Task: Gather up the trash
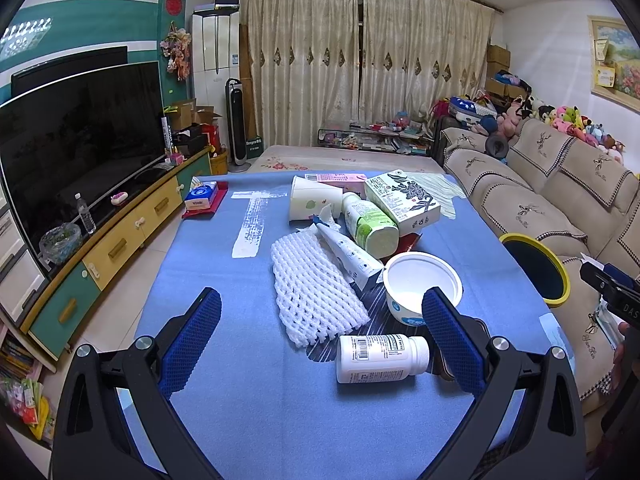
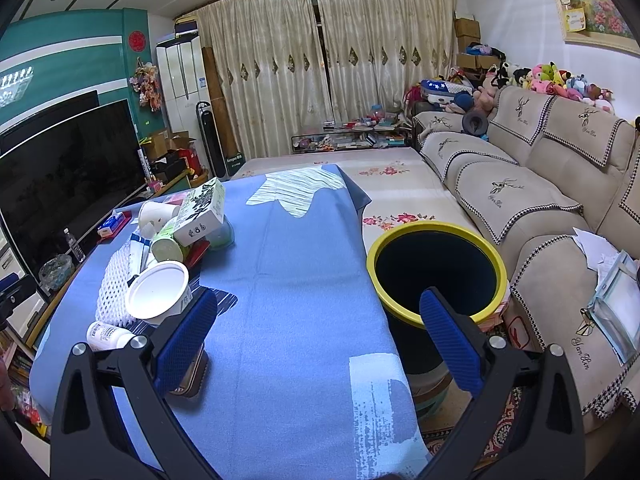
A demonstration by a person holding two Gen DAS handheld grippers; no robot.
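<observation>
Trash lies on the blue tablecloth [image 1: 248,400]: a white pill bottle [image 1: 380,358] on its side, white foam netting [image 1: 314,290], a white yogurt cup [image 1: 420,284], a toothpaste tube [image 1: 348,252], a green bottle [image 1: 370,226], a paper cup [image 1: 312,200] and a printed carton [image 1: 402,198]. My left gripper [image 1: 322,336] is open and empty, just above the pill bottle. My right gripper [image 2: 320,338] is open and empty over the table's right edge, beside the yellow-rimmed dark bin [image 2: 438,270]. The pile shows at left in the right wrist view [image 2: 160,264].
A beige sofa [image 2: 540,208] runs along the right, with papers on its near seat. A TV [image 1: 76,140] on a low cabinet is at left. A tissue pack [image 1: 202,196] sits at the table's far left corner. A small dark object [image 2: 190,376] lies under the right gripper's left finger.
</observation>
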